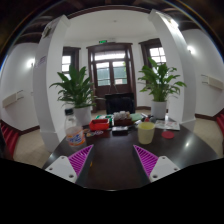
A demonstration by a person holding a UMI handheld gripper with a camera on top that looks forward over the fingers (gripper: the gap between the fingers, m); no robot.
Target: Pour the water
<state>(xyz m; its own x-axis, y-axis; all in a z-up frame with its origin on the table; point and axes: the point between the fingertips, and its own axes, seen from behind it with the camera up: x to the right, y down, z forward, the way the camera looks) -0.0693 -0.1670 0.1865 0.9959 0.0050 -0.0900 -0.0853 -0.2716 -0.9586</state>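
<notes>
My gripper (112,160) is open, its two fingers spread wide with nothing between them. The magenta pads (80,157) show on the inner faces. Beyond the fingers, on the dark round table (112,150), stands a yellow cup (147,131) ahead of the right finger. A clear bottle with a pink label (75,136) stands ahead of the left finger. Both are well clear of the fingertips.
A red box-like item (98,126), a dark bowl (120,128) and a small red object (168,134) sit further back on the table. Two potted plants (76,92) flank a doorway (111,70) beyond. A red chair (8,138) stands at the left.
</notes>
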